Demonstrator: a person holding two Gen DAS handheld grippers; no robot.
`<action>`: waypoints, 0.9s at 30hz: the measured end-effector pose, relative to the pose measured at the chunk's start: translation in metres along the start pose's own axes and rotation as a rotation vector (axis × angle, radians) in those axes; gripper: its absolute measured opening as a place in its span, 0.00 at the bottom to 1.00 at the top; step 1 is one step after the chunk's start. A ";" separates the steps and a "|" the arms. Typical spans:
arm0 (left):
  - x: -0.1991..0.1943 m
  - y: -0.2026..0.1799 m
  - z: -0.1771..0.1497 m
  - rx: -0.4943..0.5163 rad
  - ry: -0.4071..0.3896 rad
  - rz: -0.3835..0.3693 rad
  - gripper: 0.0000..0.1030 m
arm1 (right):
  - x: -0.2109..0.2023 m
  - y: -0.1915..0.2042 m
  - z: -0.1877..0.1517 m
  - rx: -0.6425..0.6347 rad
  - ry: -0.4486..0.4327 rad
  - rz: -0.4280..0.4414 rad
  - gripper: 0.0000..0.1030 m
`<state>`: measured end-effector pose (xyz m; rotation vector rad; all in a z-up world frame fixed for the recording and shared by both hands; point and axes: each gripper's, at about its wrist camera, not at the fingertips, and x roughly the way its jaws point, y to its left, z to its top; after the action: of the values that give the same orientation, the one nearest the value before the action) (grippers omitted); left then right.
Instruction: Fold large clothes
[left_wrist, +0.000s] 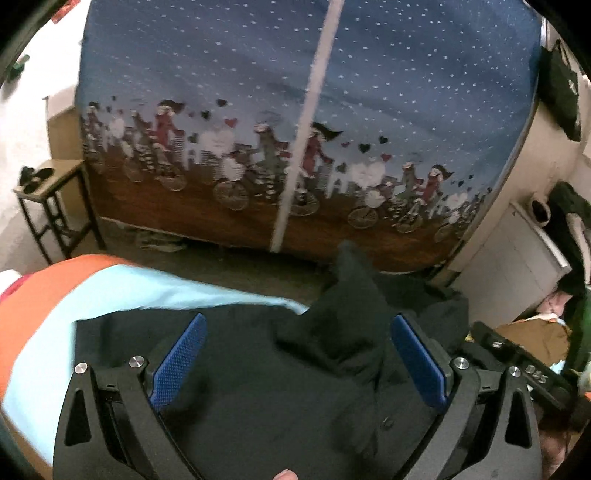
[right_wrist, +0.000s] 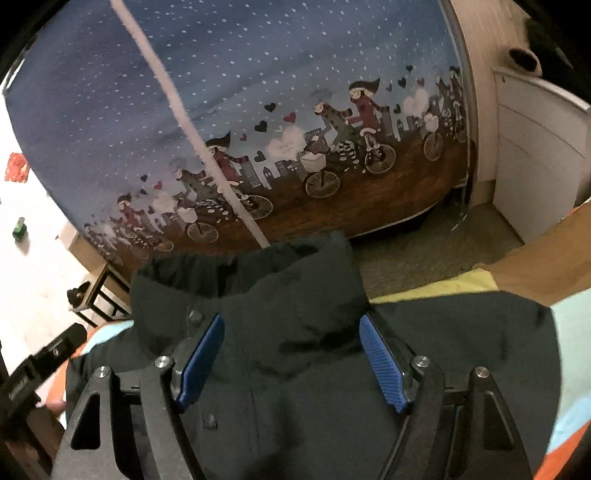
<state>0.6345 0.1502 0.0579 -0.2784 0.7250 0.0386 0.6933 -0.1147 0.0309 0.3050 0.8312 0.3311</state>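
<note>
A large dark jacket (left_wrist: 266, 387) lies spread on a light blue and orange cover (left_wrist: 55, 314). My left gripper (left_wrist: 299, 328) is open above the jacket's body, blue pads (left_wrist: 177, 362) wide apart, with a raised fold of the jacket between them. In the right wrist view the jacket (right_wrist: 295, 369) shows its stand-up collar (right_wrist: 258, 269) and snap buttons. My right gripper (right_wrist: 291, 325) is open over the collar area, its blue pads (right_wrist: 384, 365) apart and holding nothing. The other gripper shows at the left edge of the right wrist view (right_wrist: 40, 362).
A fabric wardrobe with a blue cyclist print (left_wrist: 295, 129) stands ahead across a strip of floor. A small side table (left_wrist: 51, 206) is at left, a white cabinet (left_wrist: 517, 258) at right with clothes heaped beside it. A cardboard box (right_wrist: 546, 254) sits at right.
</note>
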 end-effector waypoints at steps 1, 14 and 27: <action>0.008 -0.003 0.003 -0.003 -0.006 -0.014 0.96 | 0.006 -0.002 0.004 0.014 -0.008 -0.004 0.72; 0.070 0.020 -0.028 -0.124 0.000 -0.076 0.53 | 0.053 -0.022 -0.029 0.066 -0.090 0.041 0.63; 0.033 -0.004 -0.035 -0.030 -0.060 -0.044 0.11 | 0.035 -0.048 -0.043 0.166 -0.054 0.138 0.06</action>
<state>0.6366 0.1350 0.0124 -0.3202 0.6590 0.0163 0.6905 -0.1384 -0.0385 0.5257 0.7877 0.3823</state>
